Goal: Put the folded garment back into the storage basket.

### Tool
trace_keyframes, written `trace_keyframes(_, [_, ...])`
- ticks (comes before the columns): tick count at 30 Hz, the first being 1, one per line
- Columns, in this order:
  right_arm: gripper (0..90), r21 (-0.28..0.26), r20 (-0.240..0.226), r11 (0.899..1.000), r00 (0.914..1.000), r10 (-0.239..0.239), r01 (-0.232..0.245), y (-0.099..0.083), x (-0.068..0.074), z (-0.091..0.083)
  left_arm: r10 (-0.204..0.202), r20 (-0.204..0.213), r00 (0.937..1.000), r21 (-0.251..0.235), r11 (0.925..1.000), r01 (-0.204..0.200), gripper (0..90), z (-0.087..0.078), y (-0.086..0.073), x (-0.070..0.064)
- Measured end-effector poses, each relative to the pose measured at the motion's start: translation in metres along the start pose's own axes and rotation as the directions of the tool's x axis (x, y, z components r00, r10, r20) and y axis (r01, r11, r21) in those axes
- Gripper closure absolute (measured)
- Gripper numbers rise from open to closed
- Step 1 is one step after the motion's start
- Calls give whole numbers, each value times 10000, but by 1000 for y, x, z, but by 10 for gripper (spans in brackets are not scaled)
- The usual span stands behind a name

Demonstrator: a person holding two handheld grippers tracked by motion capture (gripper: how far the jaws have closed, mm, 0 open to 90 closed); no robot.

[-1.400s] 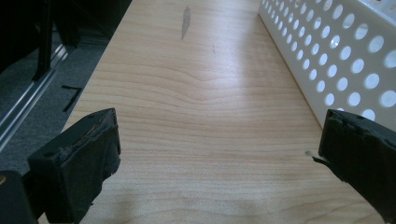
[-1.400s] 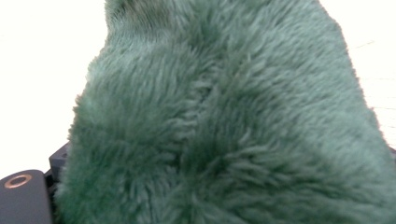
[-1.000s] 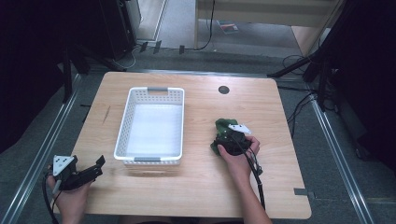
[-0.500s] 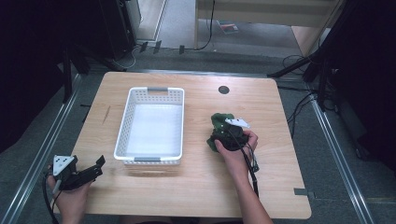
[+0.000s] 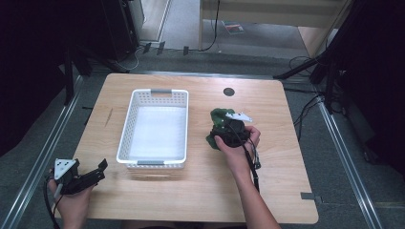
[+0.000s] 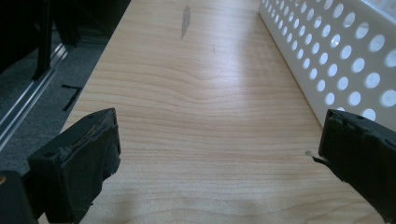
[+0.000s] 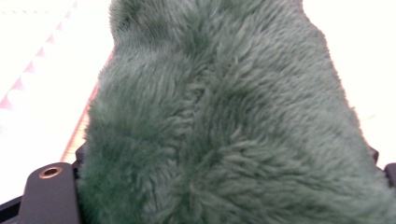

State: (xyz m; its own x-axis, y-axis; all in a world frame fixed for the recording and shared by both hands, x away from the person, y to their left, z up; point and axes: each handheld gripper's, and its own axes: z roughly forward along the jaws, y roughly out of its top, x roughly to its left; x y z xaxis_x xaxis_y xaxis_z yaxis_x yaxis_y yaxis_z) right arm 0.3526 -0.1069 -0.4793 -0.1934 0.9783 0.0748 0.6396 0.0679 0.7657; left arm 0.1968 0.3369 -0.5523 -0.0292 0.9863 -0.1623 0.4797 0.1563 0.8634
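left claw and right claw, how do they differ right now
The left claw is open with nothing between its jaws; the right claw is pressed into a green plush toy. The left one sits at the table's near left corner beside the white basket, while the right one is over the table's middle right. Both are black and hand-held.

A white perforated basket [image 5: 155,126] sits on the wooden surface [image 5: 282,124], its long side running away from the person. A small dark round hole [image 5: 229,91] marks the surface's far edge. Cables [image 5: 305,102] lie on the grey floor [image 5: 248,57] beyond.
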Motion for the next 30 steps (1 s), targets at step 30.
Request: trace_keyframes(30, [185,44,-775,9991,9961,-417,421,45,64,-7,4,30,10000,30,10000,-4,0,0,0,0])
